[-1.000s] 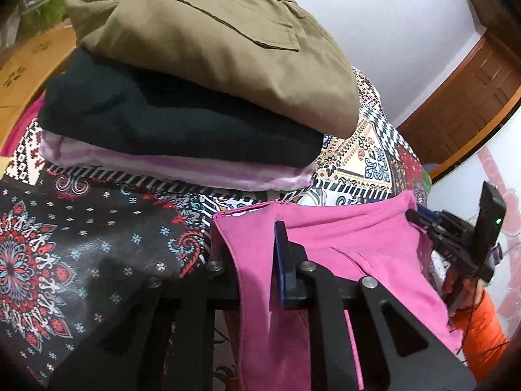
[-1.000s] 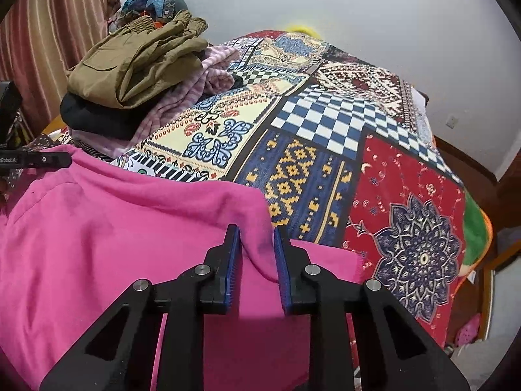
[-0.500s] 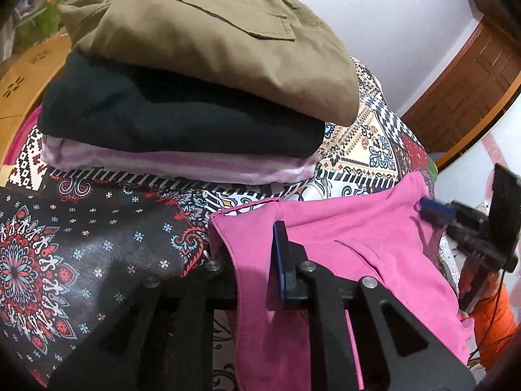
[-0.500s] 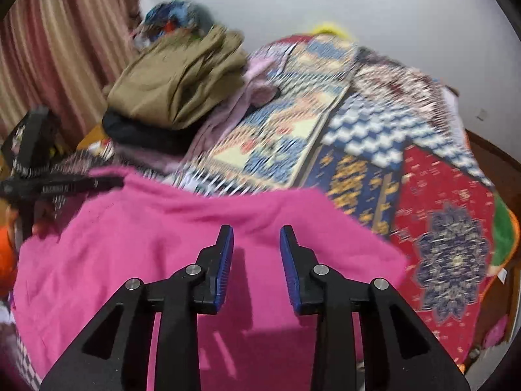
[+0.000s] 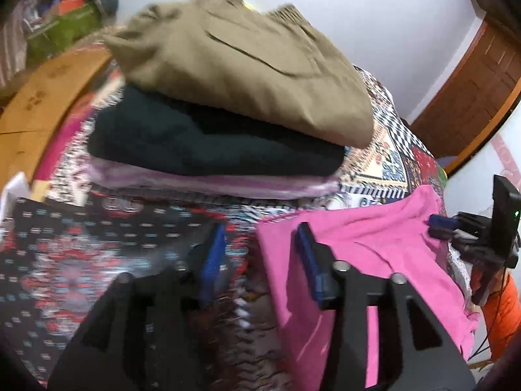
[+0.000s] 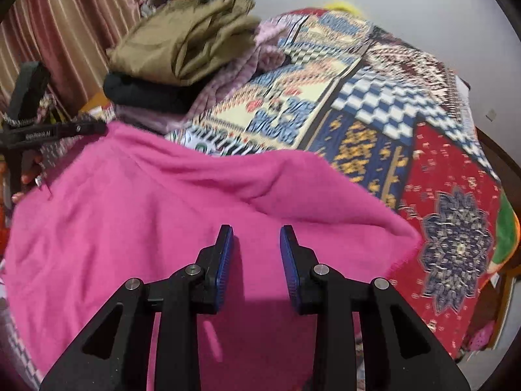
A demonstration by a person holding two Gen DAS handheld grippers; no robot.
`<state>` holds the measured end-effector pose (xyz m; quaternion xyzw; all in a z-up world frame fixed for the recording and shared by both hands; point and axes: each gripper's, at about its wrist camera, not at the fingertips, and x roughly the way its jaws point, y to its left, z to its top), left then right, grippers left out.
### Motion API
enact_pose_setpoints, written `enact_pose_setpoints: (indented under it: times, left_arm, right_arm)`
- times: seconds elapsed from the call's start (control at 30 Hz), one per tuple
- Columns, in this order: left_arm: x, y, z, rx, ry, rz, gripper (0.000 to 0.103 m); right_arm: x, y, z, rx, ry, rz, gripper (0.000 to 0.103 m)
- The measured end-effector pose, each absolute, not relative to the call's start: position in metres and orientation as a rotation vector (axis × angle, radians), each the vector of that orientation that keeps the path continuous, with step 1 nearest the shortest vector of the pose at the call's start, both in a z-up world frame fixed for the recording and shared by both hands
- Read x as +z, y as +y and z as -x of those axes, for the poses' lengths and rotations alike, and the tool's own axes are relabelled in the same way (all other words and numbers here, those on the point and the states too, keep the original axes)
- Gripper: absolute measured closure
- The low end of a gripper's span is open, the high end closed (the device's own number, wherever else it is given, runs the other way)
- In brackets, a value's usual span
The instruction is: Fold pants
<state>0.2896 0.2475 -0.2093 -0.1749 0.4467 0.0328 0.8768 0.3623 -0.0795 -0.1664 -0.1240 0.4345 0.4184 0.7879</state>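
Black fingers (image 6: 224, 254), blue pads (image 6: 288, 260), silver screws.

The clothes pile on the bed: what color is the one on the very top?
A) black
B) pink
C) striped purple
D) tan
D: the tan pants lie on top of the pile, over a black garment and a striped purple one, while the pink pants lie apart, nearer the grippers.
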Motion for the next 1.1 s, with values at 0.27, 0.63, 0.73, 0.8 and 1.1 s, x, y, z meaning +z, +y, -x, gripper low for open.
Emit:
enact_pose_setpoints:
  times: [0.27,0.63,0.73,0.8,1.1]
  left_arm:
    - [-0.167,0.222,-0.270,0.054,0.928,0.278,0.056]
    - [-0.215,0.118,-0.269,-0.068,1.063,0.049,0.058]
    - [-0.221,0.116,-0.261,-0.077,1.059,0.030,0.058]
    - [-0.221,0.115,-0.258,-0.076,1.054,0.014,0.058]
    - [-0.225,0.113,-0.255,-0.077,1.046,0.004,0.058]
  right_arm:
    - [-0.147,-0.080,-0.402,0.871,0.924,0.174,0.073]
    - [-0.168,-0.062,-0.407,0.929,1.035,0.229,0.073]
    - [-0.168,-0.064,-0.406,0.941,1.031,0.207,0.073]
    - [-0.168,-0.067,-0.411,0.945,1.019,0.158,0.078]
    - [-0.164,-0.080,-0.417,0.891,0.954,0.021,0.095]
